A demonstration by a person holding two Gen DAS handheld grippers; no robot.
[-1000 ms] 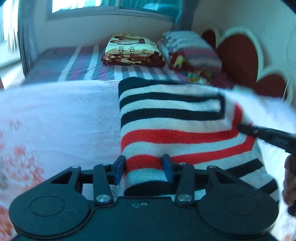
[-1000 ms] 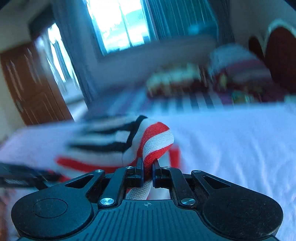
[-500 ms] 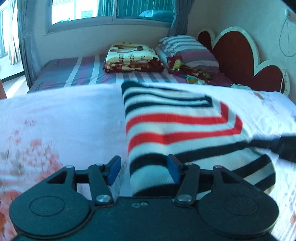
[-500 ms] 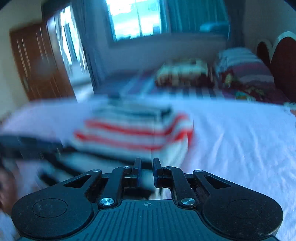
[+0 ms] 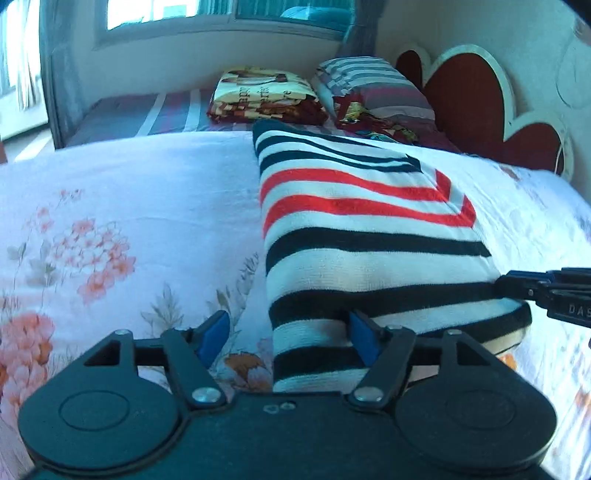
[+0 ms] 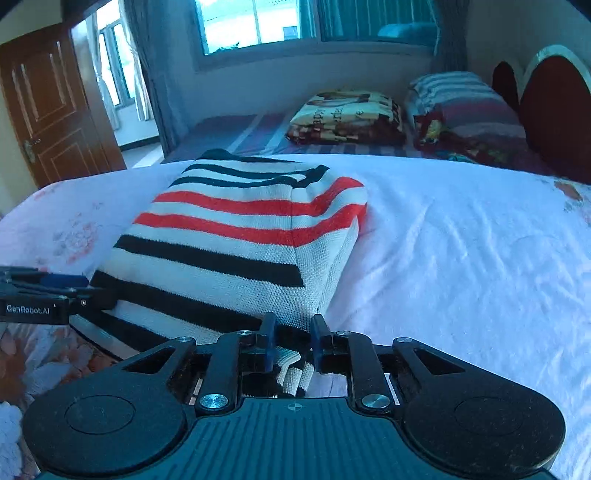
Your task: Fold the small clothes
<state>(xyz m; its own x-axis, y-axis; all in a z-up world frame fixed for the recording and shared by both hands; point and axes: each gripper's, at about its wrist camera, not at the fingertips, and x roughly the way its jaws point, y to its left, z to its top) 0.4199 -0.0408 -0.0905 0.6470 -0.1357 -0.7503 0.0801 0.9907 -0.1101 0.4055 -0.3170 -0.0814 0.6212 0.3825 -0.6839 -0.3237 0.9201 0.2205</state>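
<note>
A folded knit sweater [image 5: 369, 236] with white, black and red stripes lies flat on the floral bed cover [image 5: 129, 206]. My left gripper [image 5: 290, 336] is at its near left corner. Its jaws are opening: the left blue pad stands clear of the cloth and the right pad rests against it. My right gripper [image 6: 293, 341] is at the sweater's [image 6: 229, 236] near right corner, jaws opening a little, with a loose bit of hem lying between the pads. Each gripper's tip shows in the other view, the right gripper [image 5: 546, 291] and the left gripper [image 6: 55, 291].
Behind the sweater, a folded printed blanket [image 5: 262, 96] and a striped pillow [image 5: 373, 88] lie on a striped sheet. A red heart-shaped headboard [image 5: 472, 96] stands at the right. A brown door [image 6: 51, 107] is at the far left, beside a window [image 6: 258, 22].
The right gripper let go of the red-striped fold it carried, and the fold now lies flat on the sweater. Both grippers drew back toward the near edge. The left jaws widened well off the cloth.
</note>
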